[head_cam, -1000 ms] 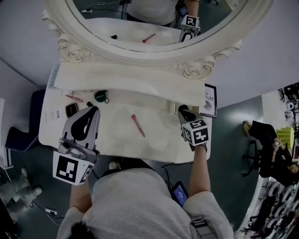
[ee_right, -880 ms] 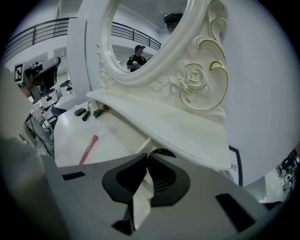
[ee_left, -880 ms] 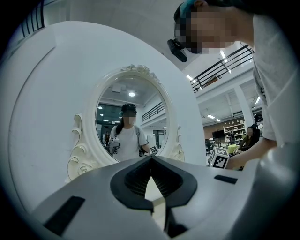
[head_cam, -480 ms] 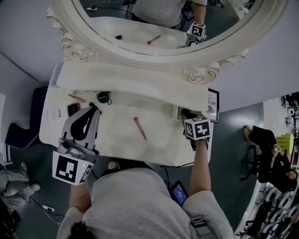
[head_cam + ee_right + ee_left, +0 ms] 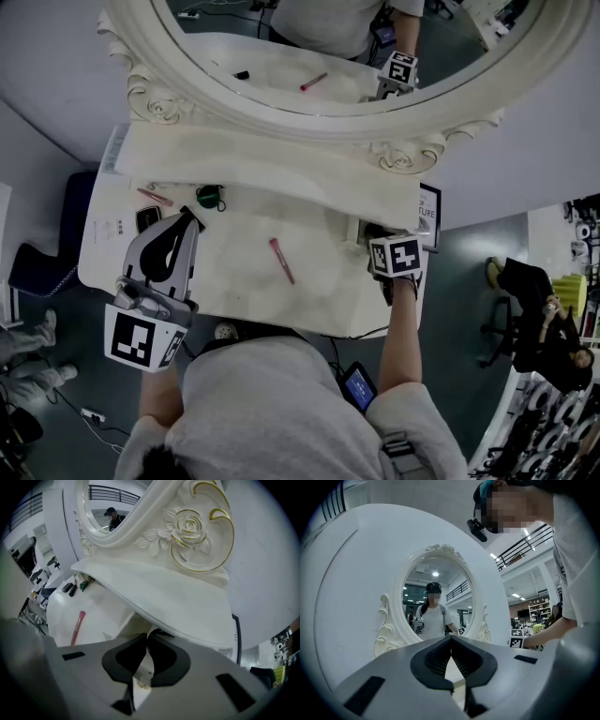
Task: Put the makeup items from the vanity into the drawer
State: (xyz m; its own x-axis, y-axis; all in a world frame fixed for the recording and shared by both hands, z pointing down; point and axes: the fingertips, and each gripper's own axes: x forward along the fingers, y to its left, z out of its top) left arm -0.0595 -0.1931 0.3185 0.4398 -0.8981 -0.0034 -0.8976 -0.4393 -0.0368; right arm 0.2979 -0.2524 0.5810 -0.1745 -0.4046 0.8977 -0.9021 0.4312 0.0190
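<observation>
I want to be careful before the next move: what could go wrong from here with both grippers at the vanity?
1. The right gripper, jaws shut, sits close to the overhanging shelf; lifting it could knock the shelf.
2. The pink brush lies flat and loose on the table; a badly aimed gripper may push it toward the front edge.
3. The left gripper, also shut, hovers near the green thing and its small neighbours; reaching for one may scatter the others.
</observation>
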